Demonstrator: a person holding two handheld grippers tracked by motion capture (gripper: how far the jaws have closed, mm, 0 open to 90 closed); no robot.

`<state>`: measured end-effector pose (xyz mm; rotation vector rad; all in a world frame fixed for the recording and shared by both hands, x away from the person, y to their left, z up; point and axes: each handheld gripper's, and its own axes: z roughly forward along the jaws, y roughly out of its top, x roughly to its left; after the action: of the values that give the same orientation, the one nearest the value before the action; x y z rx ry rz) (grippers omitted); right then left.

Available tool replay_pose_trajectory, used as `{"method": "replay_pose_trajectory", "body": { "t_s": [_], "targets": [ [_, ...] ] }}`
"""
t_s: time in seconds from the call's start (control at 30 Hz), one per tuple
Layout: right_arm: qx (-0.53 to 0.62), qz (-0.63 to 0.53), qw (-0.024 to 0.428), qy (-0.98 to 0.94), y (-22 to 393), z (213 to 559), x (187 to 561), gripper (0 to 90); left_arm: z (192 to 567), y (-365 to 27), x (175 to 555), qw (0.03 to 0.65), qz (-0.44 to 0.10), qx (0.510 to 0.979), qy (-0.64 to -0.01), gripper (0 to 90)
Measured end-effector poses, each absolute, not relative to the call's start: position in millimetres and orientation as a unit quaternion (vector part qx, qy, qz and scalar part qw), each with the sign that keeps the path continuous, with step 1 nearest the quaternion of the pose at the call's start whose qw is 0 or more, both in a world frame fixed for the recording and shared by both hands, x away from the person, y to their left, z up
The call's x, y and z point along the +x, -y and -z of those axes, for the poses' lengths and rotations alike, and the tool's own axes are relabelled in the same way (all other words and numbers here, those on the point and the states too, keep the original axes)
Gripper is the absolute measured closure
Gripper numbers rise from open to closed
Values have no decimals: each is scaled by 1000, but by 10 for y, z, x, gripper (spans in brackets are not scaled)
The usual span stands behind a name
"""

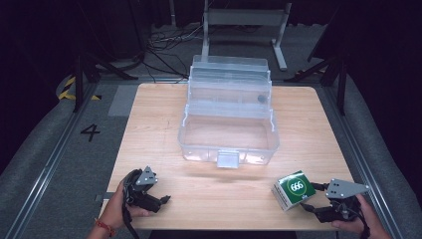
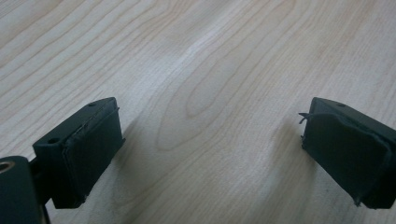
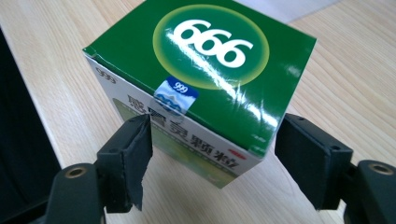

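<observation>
Wooden table (image 1: pixel 164 119); green-topped white-sided "666" box (image 1: pixel 294 189).

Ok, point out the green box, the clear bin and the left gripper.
green box (image 3: pixel 210 42), right gripper view, its top face.
clear bin (image 1: pixel 227 160), high view, its front latch.
left gripper (image 1: pixel 164 200), high view, between its jaws.

One green box (image 1: pixel 294 189), one clear bin (image 1: pixel 228 133), two tools.
</observation>
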<state>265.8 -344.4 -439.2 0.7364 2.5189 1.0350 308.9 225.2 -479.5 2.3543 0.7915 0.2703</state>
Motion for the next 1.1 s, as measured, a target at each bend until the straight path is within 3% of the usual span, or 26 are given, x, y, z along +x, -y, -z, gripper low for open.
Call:
{"method": "replay_pose_trajectory", "body": {
  "t_s": [0.2, 0.37, 0.97, 1.1],
  "targets": [
    [250, -376, 157, -879, 3338, 4353, 2662, 353, 4773, -2208, 3091, 313, -96, 900, -288, 77],
    [235, -373, 159, -883, 3170, 4329, 2663, 380, 4747, -2148, 3068, 309, -92, 903, -283, 152],
    [235, -371, 163, -884, 2785, 4291, 2714, 399, 4683, -1735, 3002, 296, -61, 926, -225, 176],
    [224, -374, 159, -886, 2695, 4286, 2716, 422, 4603, -1614, 2982, 320, -57, 919, -224, 176]
  ]
}}
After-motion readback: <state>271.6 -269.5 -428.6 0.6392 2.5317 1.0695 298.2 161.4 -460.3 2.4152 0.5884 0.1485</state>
